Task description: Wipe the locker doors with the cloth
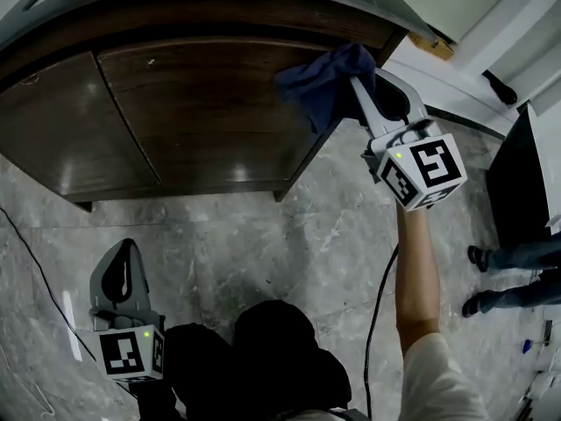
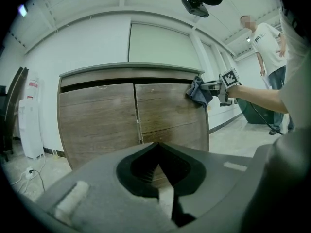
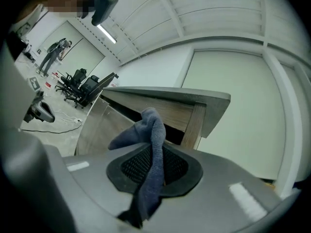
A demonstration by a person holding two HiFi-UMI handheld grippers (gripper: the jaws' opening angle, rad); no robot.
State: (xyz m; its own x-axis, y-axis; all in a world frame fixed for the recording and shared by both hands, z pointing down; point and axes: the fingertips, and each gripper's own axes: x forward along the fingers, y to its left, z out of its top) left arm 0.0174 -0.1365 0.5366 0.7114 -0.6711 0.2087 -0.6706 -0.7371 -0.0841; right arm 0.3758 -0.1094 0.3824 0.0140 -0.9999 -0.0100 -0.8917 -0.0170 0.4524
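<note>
The wooden locker has two doors, a left door [image 1: 61, 130] and a right door [image 1: 210, 112], under a grey top. A dark blue cloth [image 1: 320, 82] is bunched against the upper right corner of the right door. My right gripper [image 1: 358, 82] is shut on it, and the cloth [image 3: 150, 144] hangs out between the jaws of that gripper [image 3: 154, 166]. My left gripper [image 1: 123, 270] hangs low over the floor, well short of the locker, shut with nothing in it. The left gripper view faces both doors [image 2: 170, 110] and shows the cloth [image 2: 198, 92] at the right door's top corner.
The floor is grey marble tile, with a black cable [image 1: 35, 261] trailing at the left. A person's legs [image 1: 517, 261] stand at the right beside a dark panel [image 1: 517, 174]. A white appliance [image 2: 30, 115] stands left of the locker. Office chairs [image 3: 80, 84] are far off.
</note>
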